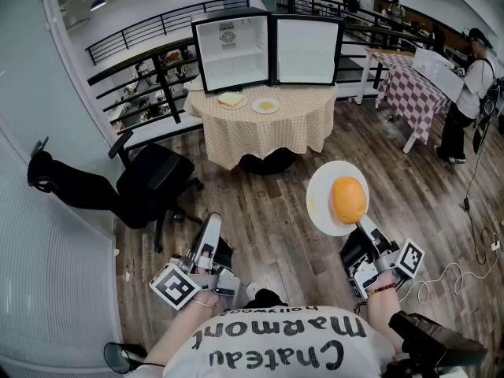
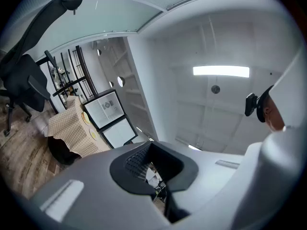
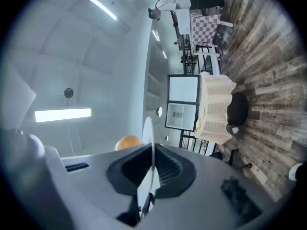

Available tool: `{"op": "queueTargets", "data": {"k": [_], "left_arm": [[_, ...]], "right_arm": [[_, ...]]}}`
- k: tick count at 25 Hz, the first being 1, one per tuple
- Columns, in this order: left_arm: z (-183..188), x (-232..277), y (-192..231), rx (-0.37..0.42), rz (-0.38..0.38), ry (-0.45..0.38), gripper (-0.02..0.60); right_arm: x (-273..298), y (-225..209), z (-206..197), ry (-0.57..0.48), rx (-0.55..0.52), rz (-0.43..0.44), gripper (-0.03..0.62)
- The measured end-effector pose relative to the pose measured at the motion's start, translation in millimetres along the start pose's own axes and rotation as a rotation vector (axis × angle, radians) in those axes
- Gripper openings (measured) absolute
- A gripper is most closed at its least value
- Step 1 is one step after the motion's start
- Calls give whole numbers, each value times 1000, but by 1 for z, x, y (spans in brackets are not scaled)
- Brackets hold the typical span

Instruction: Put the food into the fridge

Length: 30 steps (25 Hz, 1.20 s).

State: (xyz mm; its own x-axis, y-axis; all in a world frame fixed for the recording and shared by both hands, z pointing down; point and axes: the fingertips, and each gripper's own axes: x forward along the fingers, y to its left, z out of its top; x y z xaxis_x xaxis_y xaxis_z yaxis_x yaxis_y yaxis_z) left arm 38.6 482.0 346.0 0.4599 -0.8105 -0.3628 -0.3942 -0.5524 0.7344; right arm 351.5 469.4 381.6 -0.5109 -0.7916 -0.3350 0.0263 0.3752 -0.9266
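Now, right gripper [image 1: 362, 227]: jaws clamped on the rim of a round white plate [image 1: 321, 201], held forward at waist height.
Food: orange round bun [image 1: 349, 198] on that plate, just beyond the jaws.
Left gripper [image 1: 211, 225]: jaws together, empty, held low, pointing forward.
Fridge: small black open fridge [image 1: 268, 50] on a checked-cloth table [image 1: 268, 124], well ahead of both grippers.

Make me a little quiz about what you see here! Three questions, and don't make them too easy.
1. True or false: the fridge stands with its door open.
2. Which gripper holds the white plate with the orange bun?
3. How many plates of food wait on the table?
Key: 1 true. 2 the right gripper. 3 two: one with bread, one with something yellow.
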Motion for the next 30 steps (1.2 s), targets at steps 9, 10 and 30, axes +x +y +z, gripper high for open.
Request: {"op": "queueTargets", "data": {"k": [9,10,30], "left_arm": [[5,2,-2,-1,-15,-2,2],[6,1,-1,17,-9,1,2],[18,86,97,254,-18,310,2]], "right_arm": [[2,2,3,-23,-15,9,23],[3,3,2,-23,-16,12,23],[141,-70,-26,147,65,-15,23]]}}
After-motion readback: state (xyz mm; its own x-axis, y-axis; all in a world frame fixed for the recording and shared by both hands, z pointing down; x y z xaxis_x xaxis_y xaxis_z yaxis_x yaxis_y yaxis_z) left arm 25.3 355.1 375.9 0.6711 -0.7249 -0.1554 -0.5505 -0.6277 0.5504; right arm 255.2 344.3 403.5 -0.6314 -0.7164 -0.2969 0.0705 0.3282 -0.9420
